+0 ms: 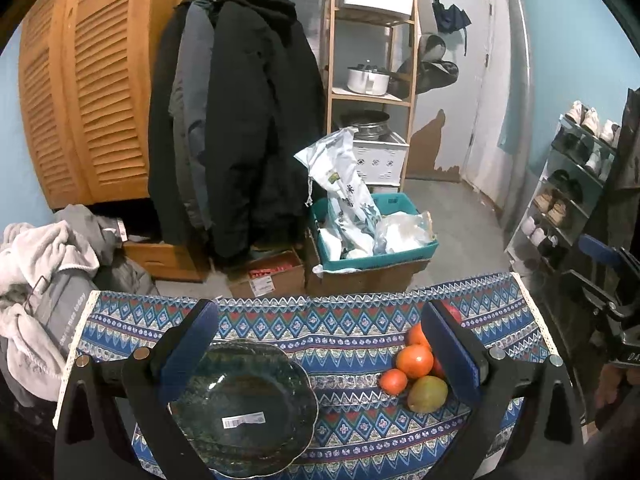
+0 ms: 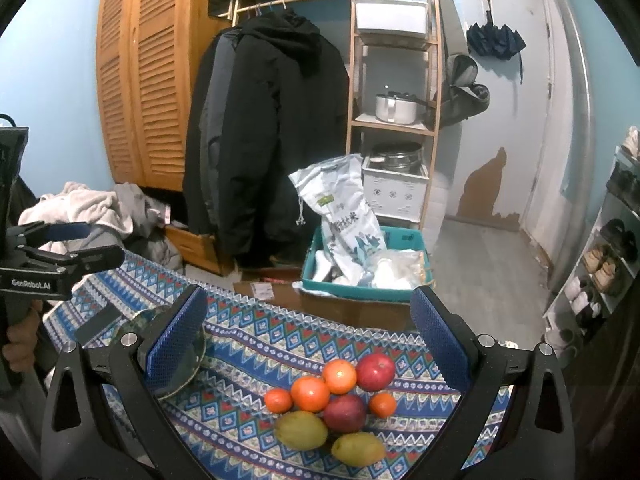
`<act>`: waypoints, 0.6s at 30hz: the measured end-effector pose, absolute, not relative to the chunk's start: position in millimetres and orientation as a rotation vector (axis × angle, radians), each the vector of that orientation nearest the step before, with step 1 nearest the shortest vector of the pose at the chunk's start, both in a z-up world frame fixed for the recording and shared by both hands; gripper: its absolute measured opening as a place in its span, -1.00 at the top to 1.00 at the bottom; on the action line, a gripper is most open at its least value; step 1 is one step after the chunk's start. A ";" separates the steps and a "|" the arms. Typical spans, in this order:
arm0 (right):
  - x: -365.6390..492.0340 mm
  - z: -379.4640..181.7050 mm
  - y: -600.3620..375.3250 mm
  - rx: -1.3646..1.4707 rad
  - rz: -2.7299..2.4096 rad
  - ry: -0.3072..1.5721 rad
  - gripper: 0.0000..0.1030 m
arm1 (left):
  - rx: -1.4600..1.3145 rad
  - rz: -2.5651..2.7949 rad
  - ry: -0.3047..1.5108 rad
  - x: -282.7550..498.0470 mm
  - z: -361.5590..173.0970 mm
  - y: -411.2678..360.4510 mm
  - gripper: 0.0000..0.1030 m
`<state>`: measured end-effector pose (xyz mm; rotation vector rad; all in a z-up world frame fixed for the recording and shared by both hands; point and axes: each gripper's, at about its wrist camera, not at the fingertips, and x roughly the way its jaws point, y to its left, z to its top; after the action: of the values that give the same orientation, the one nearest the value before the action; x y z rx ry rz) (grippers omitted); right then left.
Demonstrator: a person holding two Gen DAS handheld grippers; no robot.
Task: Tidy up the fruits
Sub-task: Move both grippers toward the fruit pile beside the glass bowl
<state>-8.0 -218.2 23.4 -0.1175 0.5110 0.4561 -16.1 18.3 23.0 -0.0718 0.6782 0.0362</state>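
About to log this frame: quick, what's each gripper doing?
Left gripper: open, empty, over the glass bowl.
Right gripper: open, empty, above the fruit pile.

The left tool's blue-padded finger hides most of the red apple; the dark scalloped glass bowl sits half behind the right tool's finger.

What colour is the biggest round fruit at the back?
Red, the apple. It shows best in the right wrist view.
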 end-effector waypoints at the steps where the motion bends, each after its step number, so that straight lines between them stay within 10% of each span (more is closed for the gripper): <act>1: -7.7 23.7 -217.9 -0.117 0.456 0.513 -0.93 | -0.077 0.033 0.677 -16.1 22.6 19.8 -0.98; 18: -8.4 19.8 -210.9 -0.116 0.467 0.517 -0.93 | -0.038 0.050 0.673 -17.6 20.5 18.5 -0.98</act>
<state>-8.4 -210.9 19.8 -0.1162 0.5172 0.4672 -17.6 18.5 20.5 -0.0379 0.6728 0.0500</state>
